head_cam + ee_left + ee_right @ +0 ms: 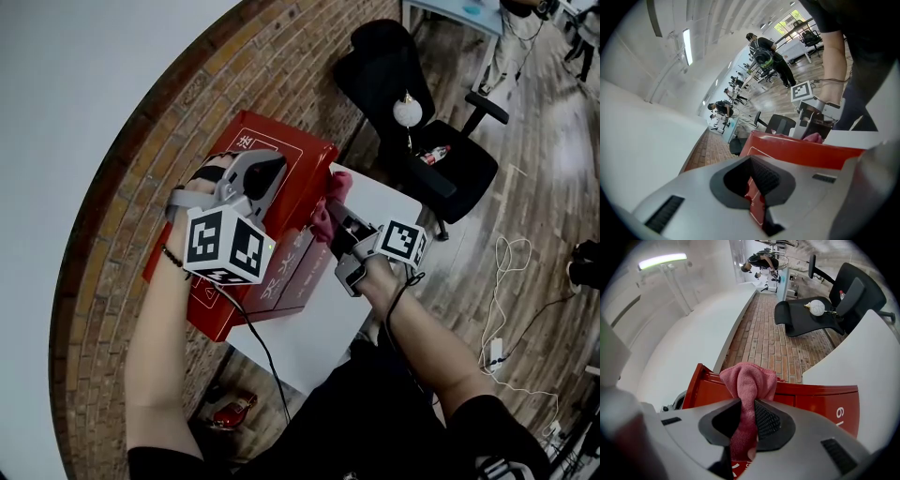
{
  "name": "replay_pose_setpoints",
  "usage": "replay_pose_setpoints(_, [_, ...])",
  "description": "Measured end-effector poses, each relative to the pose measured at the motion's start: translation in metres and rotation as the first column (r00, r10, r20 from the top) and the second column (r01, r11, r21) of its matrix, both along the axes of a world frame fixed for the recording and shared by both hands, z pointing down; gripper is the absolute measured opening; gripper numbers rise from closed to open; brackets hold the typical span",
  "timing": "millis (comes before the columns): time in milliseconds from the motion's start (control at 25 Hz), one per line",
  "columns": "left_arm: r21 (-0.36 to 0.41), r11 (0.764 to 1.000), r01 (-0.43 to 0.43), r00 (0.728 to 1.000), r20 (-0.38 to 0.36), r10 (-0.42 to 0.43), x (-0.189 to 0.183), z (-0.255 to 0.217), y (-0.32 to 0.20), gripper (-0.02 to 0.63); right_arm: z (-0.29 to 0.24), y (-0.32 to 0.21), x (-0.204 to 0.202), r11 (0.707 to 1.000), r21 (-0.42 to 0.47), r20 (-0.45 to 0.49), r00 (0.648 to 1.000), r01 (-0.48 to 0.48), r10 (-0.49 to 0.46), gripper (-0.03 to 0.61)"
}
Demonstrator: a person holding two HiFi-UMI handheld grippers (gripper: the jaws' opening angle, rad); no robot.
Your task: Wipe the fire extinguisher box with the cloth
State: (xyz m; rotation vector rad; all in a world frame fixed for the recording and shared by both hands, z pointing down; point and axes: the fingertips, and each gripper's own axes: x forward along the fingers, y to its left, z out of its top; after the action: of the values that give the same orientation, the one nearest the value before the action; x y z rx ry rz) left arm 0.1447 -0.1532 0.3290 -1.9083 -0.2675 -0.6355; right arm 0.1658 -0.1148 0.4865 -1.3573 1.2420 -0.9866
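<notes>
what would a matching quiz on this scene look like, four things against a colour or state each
Things:
1 cloth
2 fire extinguisher box
3 office chair
4 left gripper

Colour or state:
A black, white ball on it
B jaws together
C red
D pink, pinched in the right gripper

Pairs: 1-D, 2-C, 3-A, 4-B

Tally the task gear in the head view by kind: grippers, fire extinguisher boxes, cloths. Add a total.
Grippers: 2, the left gripper and the right gripper
Fire extinguisher box, red: 1
Cloth, pink: 1
Total: 4
</notes>
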Motion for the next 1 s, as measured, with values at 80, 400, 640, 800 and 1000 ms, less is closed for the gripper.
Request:
replay_pose_setpoints(80, [0.0,1.0,0.001,1.0,0.001,-0.001,0.0,0.001,0.0,0.026,0.009,-0.001,0.0,1.0,-0.008,0.012,1.0,-0.004,0.004,0.087])
replay_pose_setpoints(400, [0.0,1.0,0.001,1.0,0.0,-0.001,0.0,0.0,0.001,0.026,0.041,-0.002,0.007,0.998,-0.056,0.022,1.0,-0.018,0.019,0.087])
replay_pose_setpoints(640, [0.0,1.0,0.0,1.0,0.0,0.0,0.001,-0.001,0.0,0.026,0.057,-0.004,0.011,0.997,-0.074,0.021,1.0,-0.022,0.023,0.087])
replay_pose_setpoints(800, [-0.001,1.0,0.001,1.0,0.002,-0.001,0.0,0.0,0.0,0.026,0.069,-0.005,0.01,0.996,-0.088,0.027,0.999,-0.017,0.02,0.087])
replay_pose_setpoints(1000, [-0.002,1.0,0.0,1.0,0.001,0.0,0.0,0.0,0.0,0.026,0.076,-0.005,0.01,0.998,-0.06,0.015,1.0,-0.021,0.022,0.087])
